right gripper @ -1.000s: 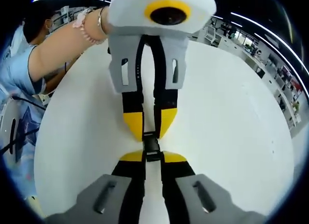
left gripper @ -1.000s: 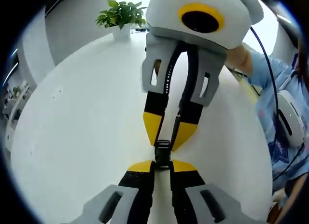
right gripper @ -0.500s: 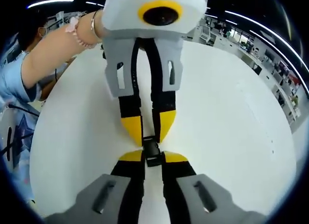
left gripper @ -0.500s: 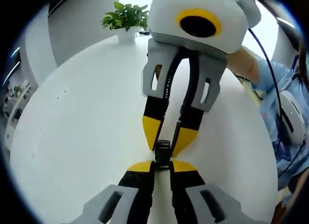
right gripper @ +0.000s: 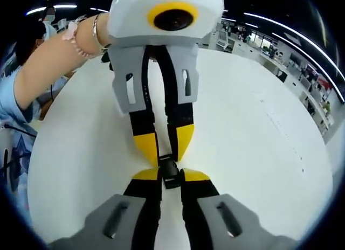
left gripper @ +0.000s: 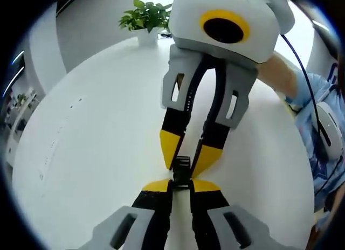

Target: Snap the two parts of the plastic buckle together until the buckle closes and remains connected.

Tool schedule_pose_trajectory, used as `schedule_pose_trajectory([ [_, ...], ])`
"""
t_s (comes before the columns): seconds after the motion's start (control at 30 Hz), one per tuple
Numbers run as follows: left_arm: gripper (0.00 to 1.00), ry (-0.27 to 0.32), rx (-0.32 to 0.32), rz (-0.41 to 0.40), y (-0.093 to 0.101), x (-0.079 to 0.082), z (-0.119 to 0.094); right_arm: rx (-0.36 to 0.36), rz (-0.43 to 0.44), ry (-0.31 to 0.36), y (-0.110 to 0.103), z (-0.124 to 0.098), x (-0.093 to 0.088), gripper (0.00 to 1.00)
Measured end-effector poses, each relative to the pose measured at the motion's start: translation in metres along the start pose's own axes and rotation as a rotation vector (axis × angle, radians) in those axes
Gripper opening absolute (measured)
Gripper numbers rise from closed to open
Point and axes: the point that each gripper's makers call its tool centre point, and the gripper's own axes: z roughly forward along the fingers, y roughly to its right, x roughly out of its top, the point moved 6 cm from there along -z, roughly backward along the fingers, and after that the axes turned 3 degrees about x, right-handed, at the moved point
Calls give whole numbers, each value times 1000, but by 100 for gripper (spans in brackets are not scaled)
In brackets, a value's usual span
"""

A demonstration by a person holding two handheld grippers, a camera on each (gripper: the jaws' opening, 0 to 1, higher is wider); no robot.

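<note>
Left gripper clamped on black buckle at 6 o'clock; right gripper meets it from 12, also clenched. Buckle above white table. Views shifted slightly; grips unchanged. Plant at 11.

Right gripper view: buckle between both tip pairs.

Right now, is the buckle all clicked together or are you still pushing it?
Done: each claw has hold of one end of the black buckle, tip to tip above the white table. In hand: the left claw and right claw hold the two parts together. Left: I cannot tell whether it has latched, so confirming it stays connected remains.
</note>
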Motion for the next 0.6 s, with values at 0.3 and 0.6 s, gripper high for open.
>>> schedule_pose_trajectory([
  [0.3,10,-2,19,-12,-7,-2,-2,27,-21,18,11,5,2,12],
  [0.6,10,-14,31,-15,-16,-1,-2,28,-29,-1,18,7,-1,12],
])
